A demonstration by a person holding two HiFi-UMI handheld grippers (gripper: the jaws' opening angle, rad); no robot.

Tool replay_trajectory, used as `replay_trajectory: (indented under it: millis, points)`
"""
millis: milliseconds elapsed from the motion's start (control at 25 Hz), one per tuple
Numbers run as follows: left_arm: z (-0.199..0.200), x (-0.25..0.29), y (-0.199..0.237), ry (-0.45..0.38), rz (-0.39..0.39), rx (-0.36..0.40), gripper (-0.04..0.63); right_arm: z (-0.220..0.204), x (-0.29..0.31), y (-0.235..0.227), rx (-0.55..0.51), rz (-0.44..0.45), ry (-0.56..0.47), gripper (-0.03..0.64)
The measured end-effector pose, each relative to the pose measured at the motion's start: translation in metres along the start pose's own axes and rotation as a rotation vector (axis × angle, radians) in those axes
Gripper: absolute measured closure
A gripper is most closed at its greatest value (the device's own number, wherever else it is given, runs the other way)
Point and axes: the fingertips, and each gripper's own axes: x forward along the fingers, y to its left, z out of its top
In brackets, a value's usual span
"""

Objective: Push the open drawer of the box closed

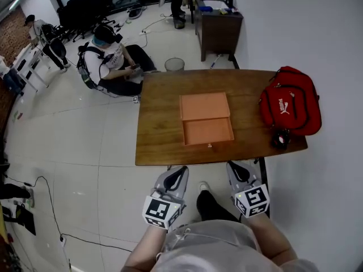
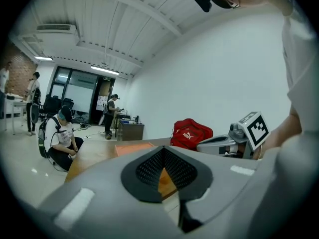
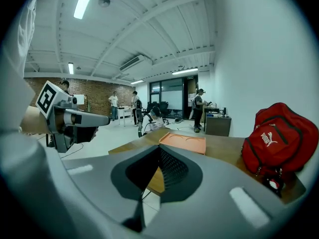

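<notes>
Table (image 1: 157, 123): brown wood. It carries the box near the middle and the backpack at the right end.
Desk (image 1: 218, 30): dark and low, on the floor past the table's far right corner, with small things on top that are too small to name.
Backpack (image 1: 290, 101): red with a white logo, lying flat on the table, well apart from the box. A small dark item (image 1: 280, 139) touches its near side; what it is cannot be told.
Box (image 1: 204, 106): flat, plain orange, set square to the table edges. The right gripper view shows shallow curved marks on its top (image 3: 183, 142).
Drawer (image 1: 207, 131): drawn out of the box's near side, towards the person. It is open and the same orange, and only its bare floor shows inside.
Bin (image 1: 174, 64): a round, pale waste bin on the floor just past the table's far edge. What is in it cannot be made out.
Left gripper (image 1: 180, 169): held off the table near its near edge, apart from the drawer. The jaw tips meet, with nothing between them (image 2: 163, 151).
Right gripper (image 1: 235, 166): beside the left one at the same edge, also clear of the drawer. The jaws are closed tip to tip and hold nothing (image 3: 159, 148).
Knob (image 1: 209, 145): small and pale, at the middle of the drawer front, facing the near edge.
</notes>
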Motion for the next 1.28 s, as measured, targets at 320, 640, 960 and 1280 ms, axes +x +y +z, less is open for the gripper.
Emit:
replay_trajectory:
  millis: [320, 640, 960, 1280]
  points:
    - [-0.046, 0.078, 0.026, 0.124, 0.025, -0.043, 0.594, -0.041, 0.063, -0.036, 0.079, 0.068, 0.138, 0.614]
    - [-0.124, 0.132, 0.047, 0.252, 0.066, -0.170, 0.594, -0.103, 0.112, -0.055, 0.136, 0.092, 0.255, 0.614]
    - [-0.159, 0.143, 0.078, 0.325, 0.179, -0.273, 0.594, -0.131, 0.133, -0.071, 0.203, 0.072, 0.326, 0.614]
    - [-0.160, 0.151, 0.088, 0.346, 0.181, -0.276, 0.594, -0.130, 0.145, -0.076, 0.208, 0.068, 0.339, 0.614]
